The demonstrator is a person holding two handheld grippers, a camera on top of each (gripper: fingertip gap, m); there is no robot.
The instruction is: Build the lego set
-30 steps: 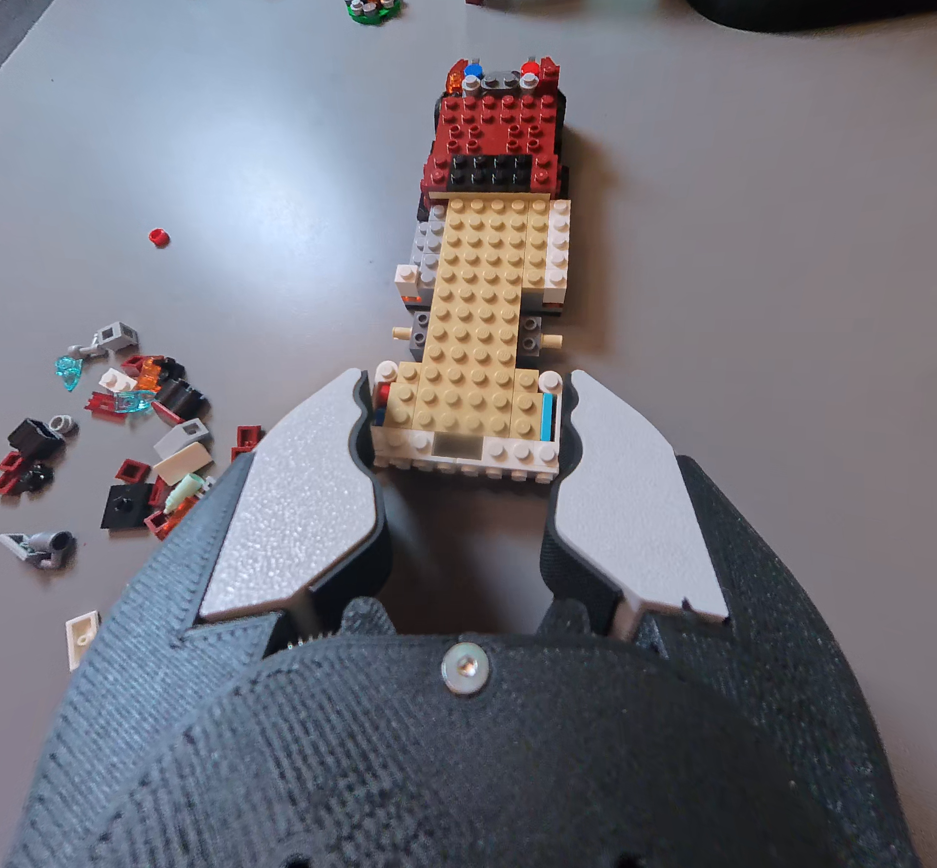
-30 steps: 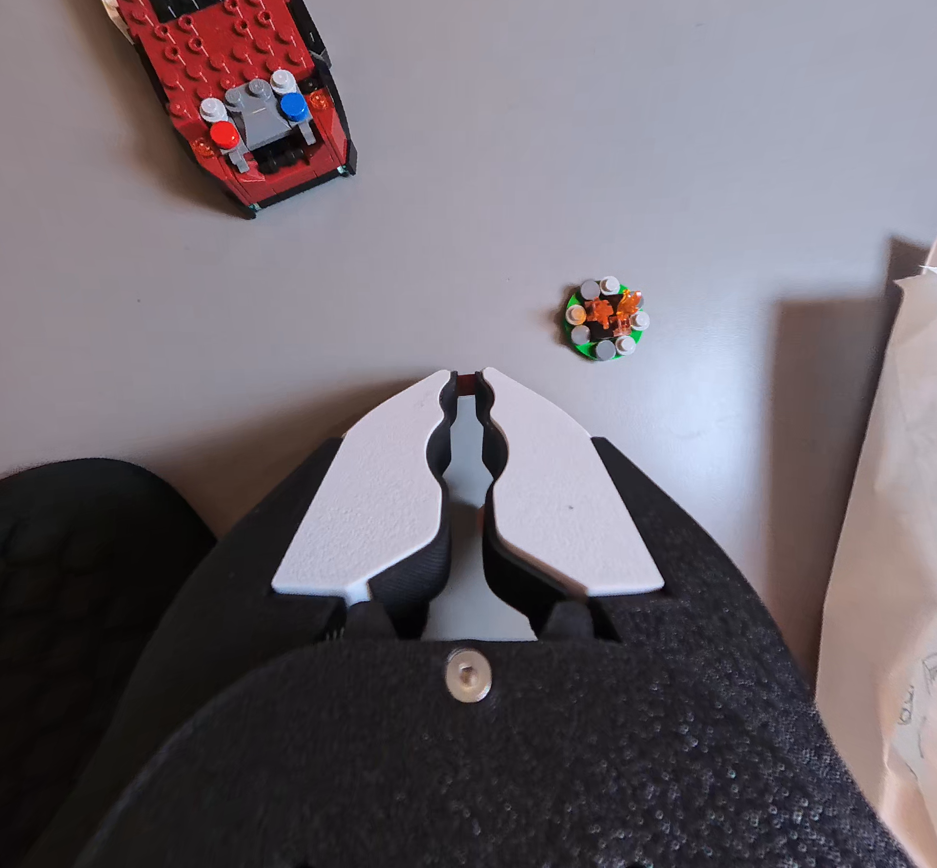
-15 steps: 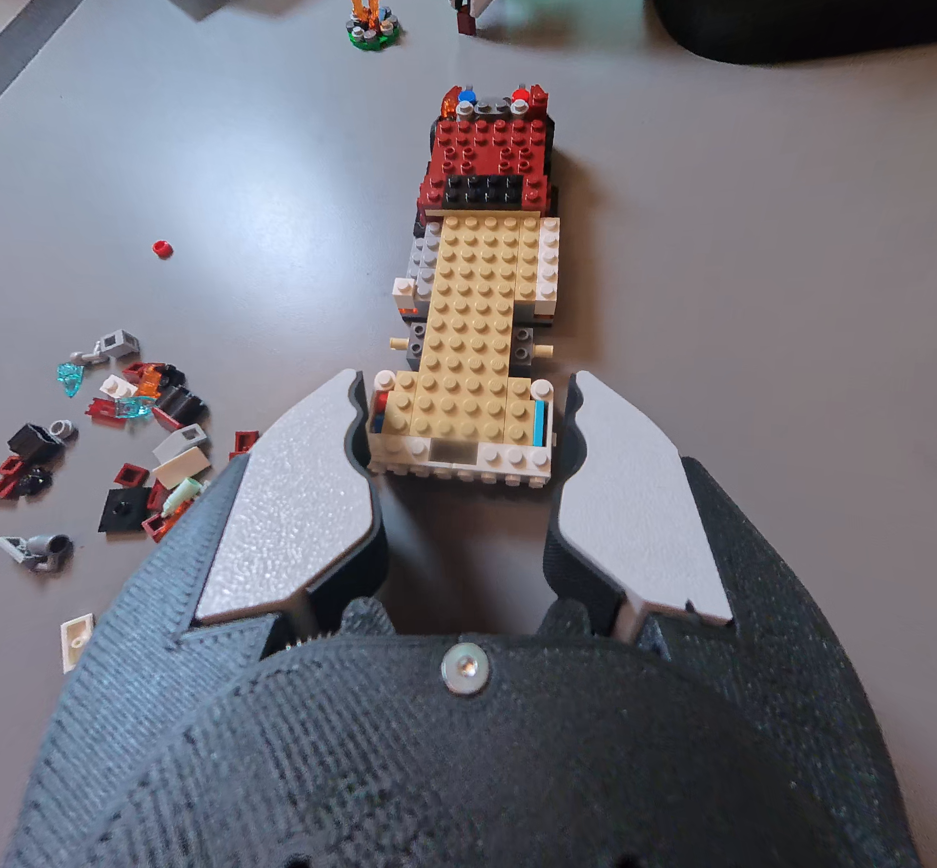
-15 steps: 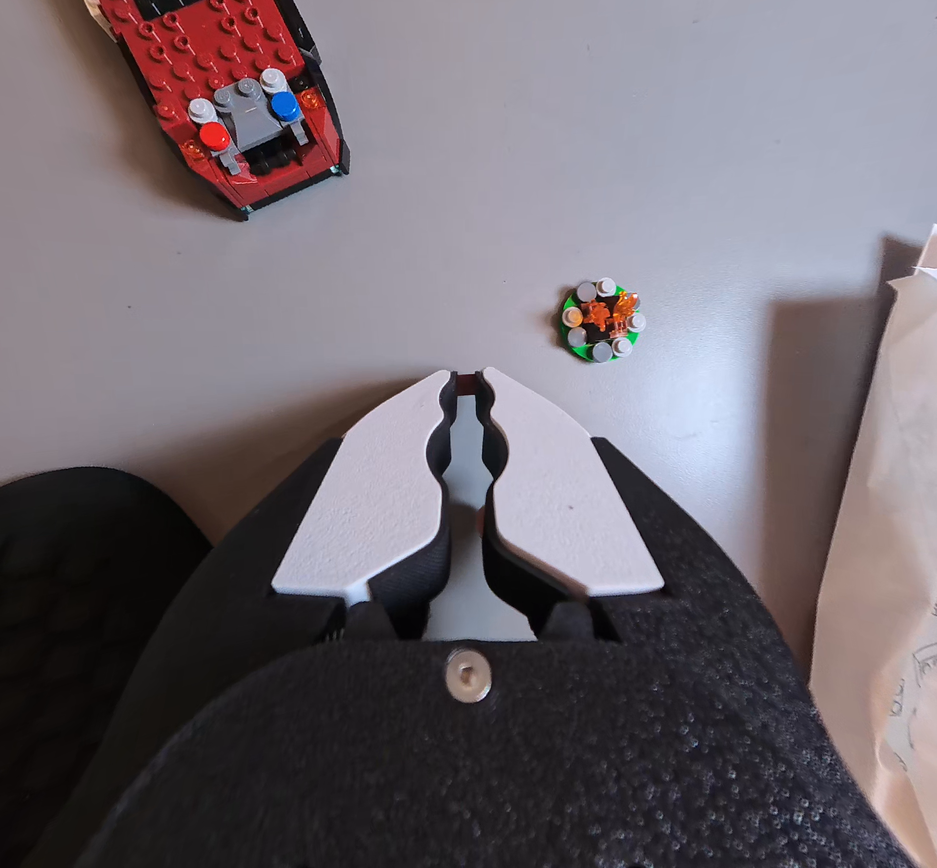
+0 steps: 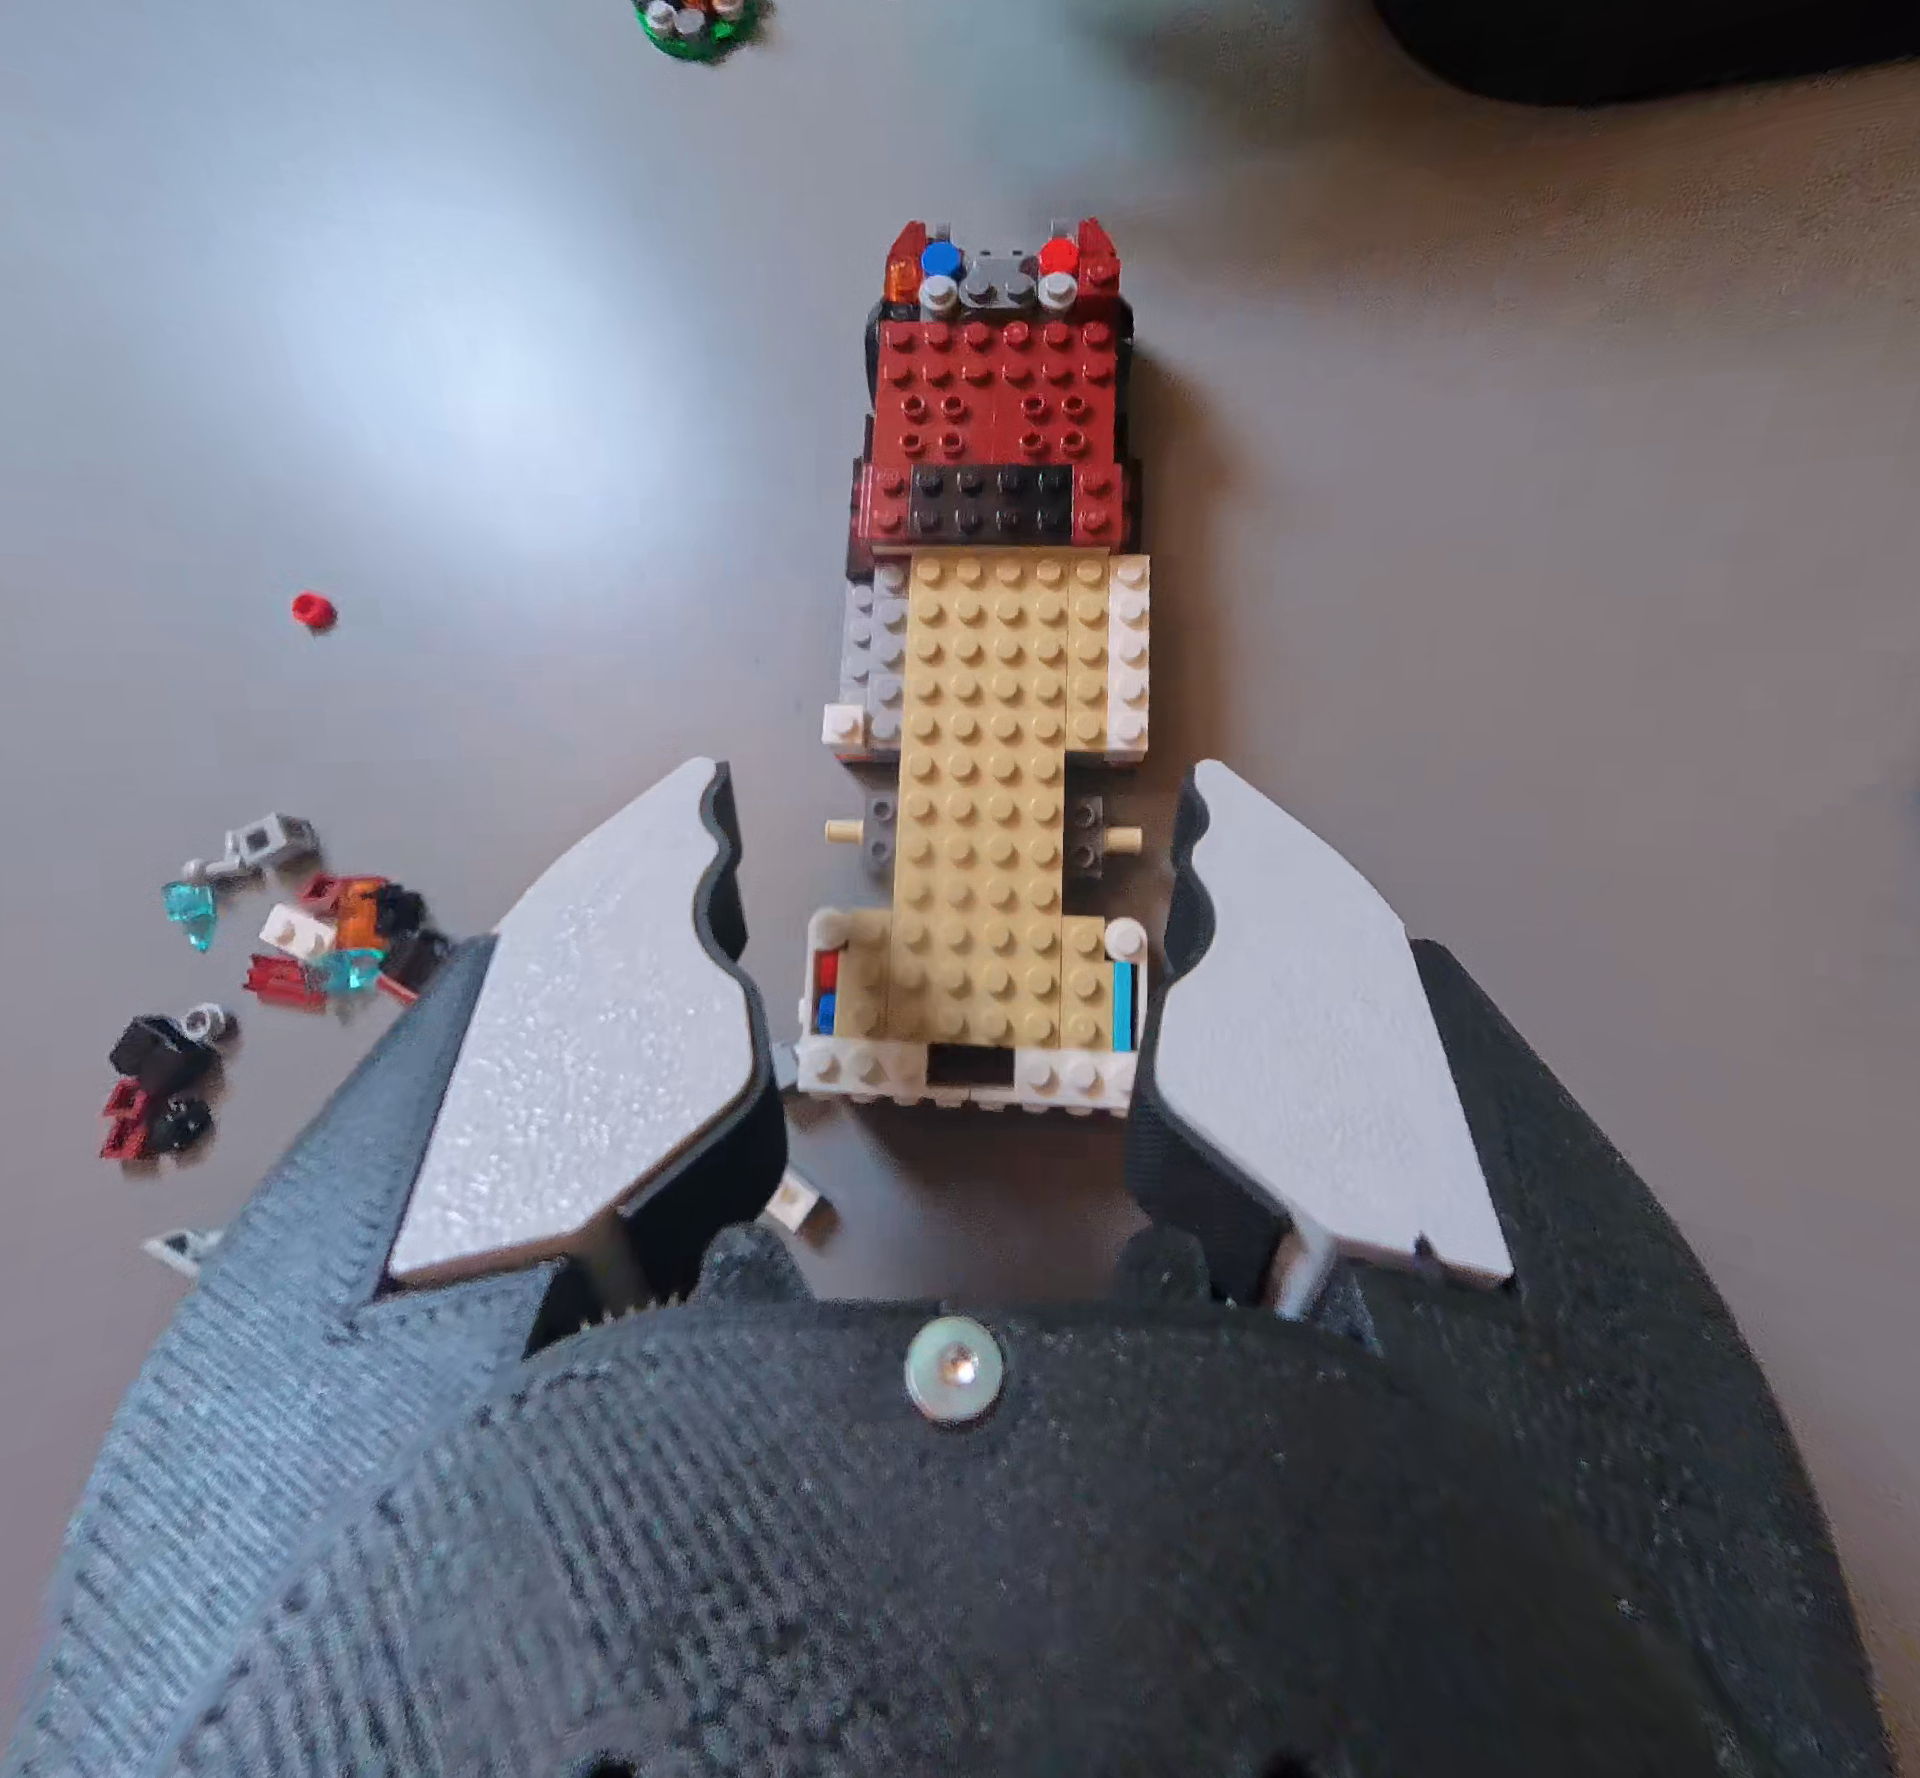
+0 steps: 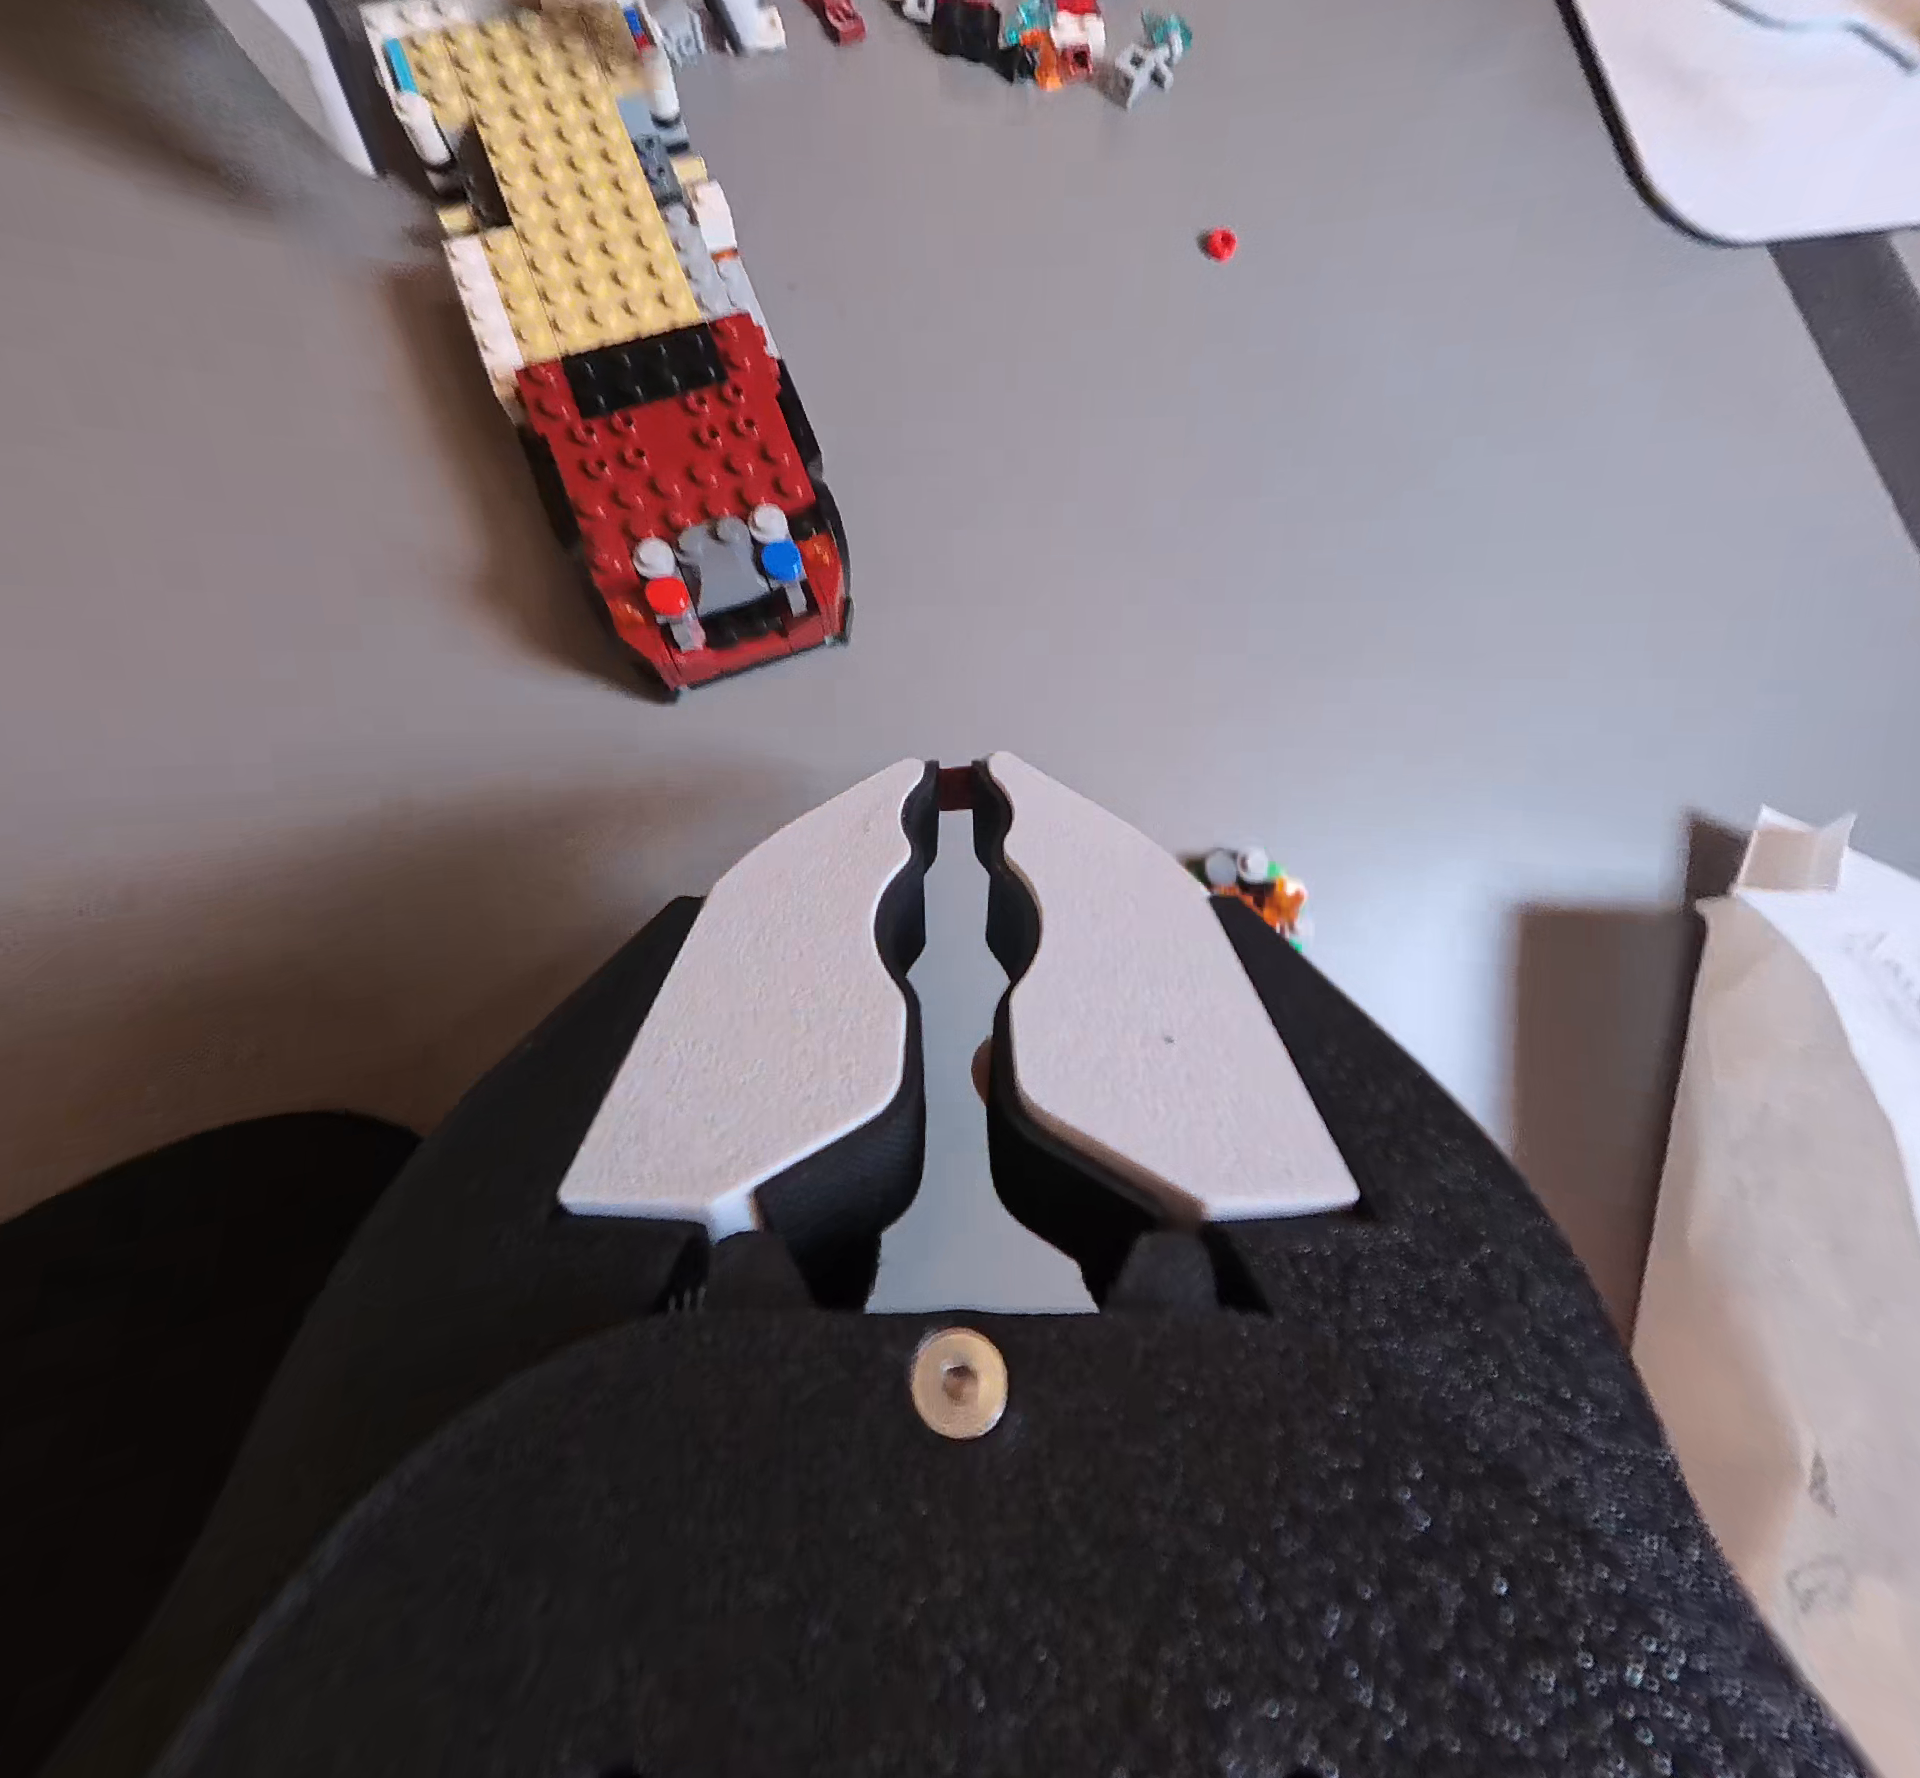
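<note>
Both handheld grippers share one build: a rounded black body with a ribbed, grainy printed texture and a single silver screw (image 5: 954, 1368) set centrally near the front edge. The left gripper (image 5: 961, 793) and right gripper (image 6: 957, 772) each carry two flat, pale grey fingers (image 6: 790, 990) with wavy black inner edges.

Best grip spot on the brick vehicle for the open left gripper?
Probably the white rear end of the brick vehicle, approached from behind along its length: the left gripper already straddles it, pads apart from its parallel sides. Skip the waist; axle pegs protrude.
</note>
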